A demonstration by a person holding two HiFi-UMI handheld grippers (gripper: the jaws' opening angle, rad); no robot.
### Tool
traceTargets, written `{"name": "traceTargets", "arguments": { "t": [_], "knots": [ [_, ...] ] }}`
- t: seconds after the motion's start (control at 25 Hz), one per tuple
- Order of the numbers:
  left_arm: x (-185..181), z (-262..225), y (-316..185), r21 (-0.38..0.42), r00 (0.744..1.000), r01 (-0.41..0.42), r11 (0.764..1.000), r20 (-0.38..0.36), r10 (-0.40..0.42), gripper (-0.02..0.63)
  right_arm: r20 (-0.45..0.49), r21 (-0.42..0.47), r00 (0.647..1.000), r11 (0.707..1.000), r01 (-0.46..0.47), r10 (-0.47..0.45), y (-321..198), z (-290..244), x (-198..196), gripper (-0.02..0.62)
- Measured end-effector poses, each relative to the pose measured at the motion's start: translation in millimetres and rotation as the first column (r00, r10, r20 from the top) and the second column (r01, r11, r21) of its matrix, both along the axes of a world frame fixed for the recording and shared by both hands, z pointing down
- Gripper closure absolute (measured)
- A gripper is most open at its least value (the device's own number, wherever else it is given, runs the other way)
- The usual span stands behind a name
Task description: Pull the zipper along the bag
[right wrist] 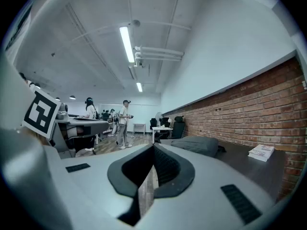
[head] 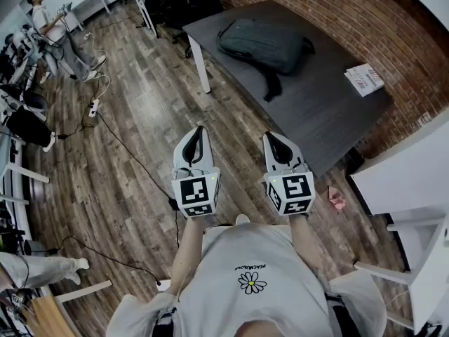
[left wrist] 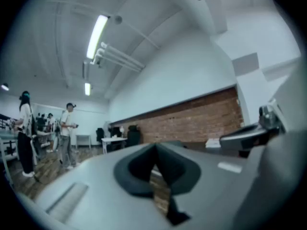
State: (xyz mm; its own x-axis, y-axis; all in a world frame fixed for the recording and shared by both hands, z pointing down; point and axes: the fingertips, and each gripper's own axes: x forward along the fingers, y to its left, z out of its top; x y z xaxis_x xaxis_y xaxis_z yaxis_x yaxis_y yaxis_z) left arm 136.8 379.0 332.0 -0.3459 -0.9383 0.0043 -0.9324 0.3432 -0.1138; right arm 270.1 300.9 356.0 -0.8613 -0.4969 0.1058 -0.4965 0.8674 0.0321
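While standing over wood floor [head: 133, 153], holding L gripper [head: 199, 133] & R gripper [head: 272, 140] side by side, jaws closed tight, empty. Seeing bag [head: 263, 44] flat on dark table [head: 316, 107] ahead, well apart from both.

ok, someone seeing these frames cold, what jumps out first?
The two marker-cubed grippers, left gripper and right gripper, are held side by side over the wood floor, both shut and empty. Beyond them, the dark backpack lies untouched on the grey table beside the brick wall, with a book near the table's right end.
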Motion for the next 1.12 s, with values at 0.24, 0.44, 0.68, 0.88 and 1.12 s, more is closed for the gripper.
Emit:
{"name": "traceTargets", "arguments": {
  "t": [0.24, 0.44, 0.68, 0.88, 1.12],
  "knots": [
    [2, 4, -13, -0.005, 1.000, -0.013, 1.000, 0.001, 0.013, 0.607, 0.003, -0.005, 1.000, 1.000, -0.008, 0.008, -12, 4, 3, 0.595],
    [3, 6, -19, -0.023, 1.000, -0.017, 1.000, 0.000, 0.017, 0.607, 0.021, -0.055, 1.000, 0.998, 0.010, -0.009, -16, 13, 5, 0.595],
    [-1, 16, -23, -0.024, 0.999, -0.018, 1.000, -0.037, 0.017, 0.607, 0.198, -0.251, 0.979, 0.963, 0.099, -0.049, -18, 20, 3, 0.594],
    [-10, 20, -49, -0.008, 0.997, -0.045, 0.999, -0.058, 0.044, 0.607, 0.189, -0.270, 0.981, 0.958, 0.101, -0.050, -38, 25, -4, 0.594],
    [-34, 14, -115, 0.030, 0.991, -0.123, 0.992, -0.047, 0.124, 0.607, 0.147, -0.210, 0.989, 0.977, 0.030, 0.001, -89, 23, -25, 0.592]
  ]
}}
